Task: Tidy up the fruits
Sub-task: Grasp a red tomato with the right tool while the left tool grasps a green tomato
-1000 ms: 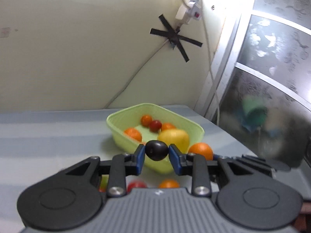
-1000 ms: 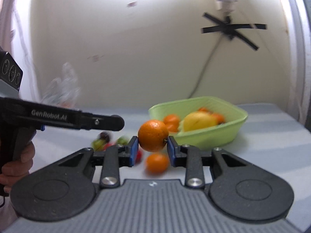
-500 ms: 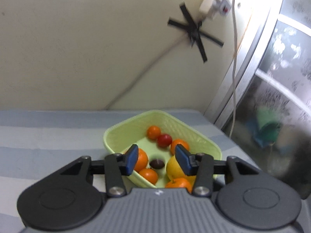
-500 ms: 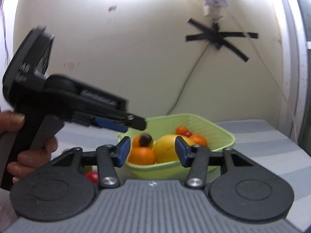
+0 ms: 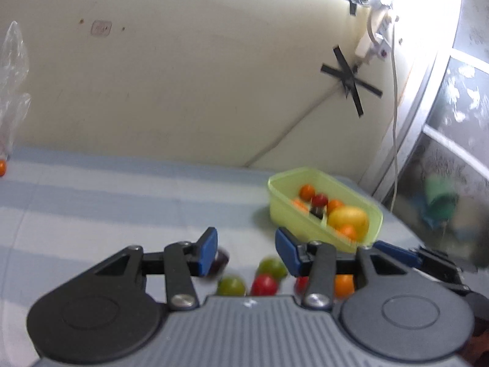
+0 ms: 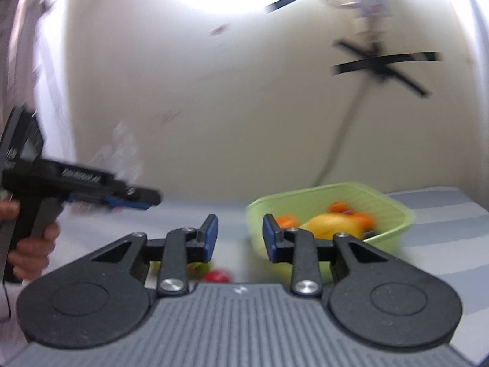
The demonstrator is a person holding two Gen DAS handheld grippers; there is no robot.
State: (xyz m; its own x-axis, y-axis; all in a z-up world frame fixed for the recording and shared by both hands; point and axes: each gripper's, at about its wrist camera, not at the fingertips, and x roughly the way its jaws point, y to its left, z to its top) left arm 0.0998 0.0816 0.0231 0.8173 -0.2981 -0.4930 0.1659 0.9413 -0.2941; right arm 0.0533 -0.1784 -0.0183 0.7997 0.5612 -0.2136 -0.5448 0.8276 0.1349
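The left gripper (image 5: 246, 252) has its jaws released with nothing between them, hanging just above a small cluster of loose fruit on the striped bench (image 5: 107, 189). A dark plum (image 5: 220, 262) lies right against the inside of the left-side pad, two green fruits (image 5: 231, 286) sit just below and between the jaws, and a red tomato (image 5: 264, 285) rests beside them, with an orange (image 5: 344, 286) further right, partly hidden by the finger. The green basket (image 5: 308, 223), already holding a yellow mango (image 5: 348, 217) and several small oranges and tomatoes, stands ahead and to the right of this gripper, well apart from the loose cluster. The right gripper (image 6: 240, 238) has just been closing its jaws, yet they stand apart and empty, pointing at the near corner of the basket. The left gripper looks nearer the loose fruit, so the next pick probably falls to it: a short dip forward and down would bring the jaws around one of them.
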